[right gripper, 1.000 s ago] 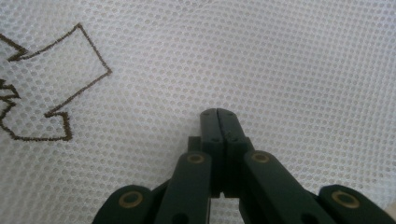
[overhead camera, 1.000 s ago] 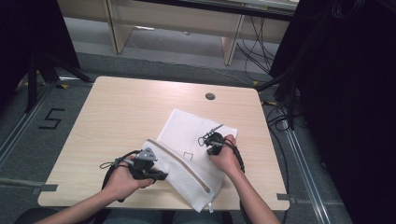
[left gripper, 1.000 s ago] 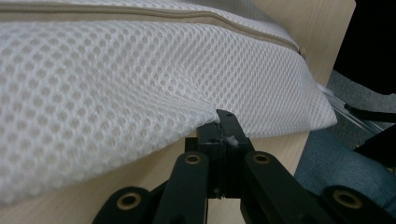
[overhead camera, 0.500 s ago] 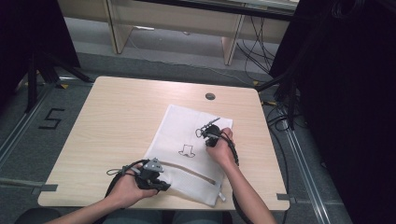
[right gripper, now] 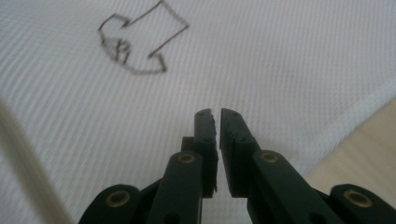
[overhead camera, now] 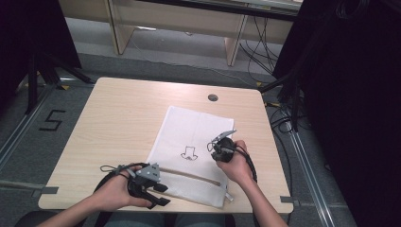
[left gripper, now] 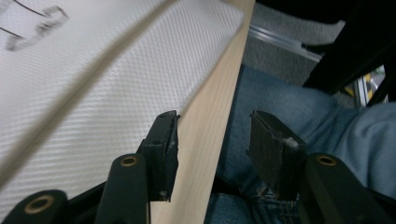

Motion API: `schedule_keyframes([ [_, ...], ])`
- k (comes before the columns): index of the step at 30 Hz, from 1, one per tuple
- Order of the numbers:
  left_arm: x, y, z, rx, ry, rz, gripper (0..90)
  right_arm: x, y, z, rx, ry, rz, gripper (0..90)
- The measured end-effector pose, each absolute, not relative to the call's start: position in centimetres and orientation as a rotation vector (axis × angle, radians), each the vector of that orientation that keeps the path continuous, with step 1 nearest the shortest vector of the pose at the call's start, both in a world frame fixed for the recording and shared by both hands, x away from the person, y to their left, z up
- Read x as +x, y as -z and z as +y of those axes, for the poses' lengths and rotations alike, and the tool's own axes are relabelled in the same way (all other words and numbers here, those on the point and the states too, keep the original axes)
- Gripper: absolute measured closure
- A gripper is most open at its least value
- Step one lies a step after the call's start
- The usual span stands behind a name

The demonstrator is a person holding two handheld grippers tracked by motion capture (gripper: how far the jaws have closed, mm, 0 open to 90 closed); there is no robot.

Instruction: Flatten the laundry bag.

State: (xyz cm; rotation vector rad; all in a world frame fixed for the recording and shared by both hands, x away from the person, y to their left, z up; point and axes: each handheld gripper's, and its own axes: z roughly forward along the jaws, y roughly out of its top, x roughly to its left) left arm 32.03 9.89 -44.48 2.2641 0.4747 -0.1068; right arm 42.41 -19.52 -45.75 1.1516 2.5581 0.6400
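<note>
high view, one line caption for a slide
Two handheld grippers over a white pouch laid flat on a wooden table.

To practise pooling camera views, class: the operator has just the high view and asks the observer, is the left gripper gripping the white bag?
Observer: No. The left gripper has just been opening; its jaws stand apart across the table edge with no cloth between them.
Operator: And the right gripper?
Observer: The right gripper has just opened a crack, empty, pointing at the white bag near its drawn outline.
Operator: What lies past that edge?
Observer: The person's blue jeans.
</note>
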Motion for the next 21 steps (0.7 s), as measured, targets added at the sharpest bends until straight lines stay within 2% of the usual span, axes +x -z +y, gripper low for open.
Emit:
schedule_keyframes([
  [5,33.5,42.9,11.5,2.183,0.033,0.571,56.4,39.6,46.0,-20.2,1.174,-0.645,2.611,86.1],
  [9,36.3,44.8,11.5,2.244,-0.064,0.668,62.1,38.9,46.4,-20.3,1.162,-0.616,2.641,86.2],
  [14,37.7,48.0,11.2,2.373,-0.052,0.715,67.5,39.3,47.6,-20.4,1.179,-0.571,2.663,86.8],
  [21,37.3,49.0,11.1,2.437,-0.040,0.690,70.0,39.9,48.1,-20.3,1.209,-0.532,2.660,87.5],
])
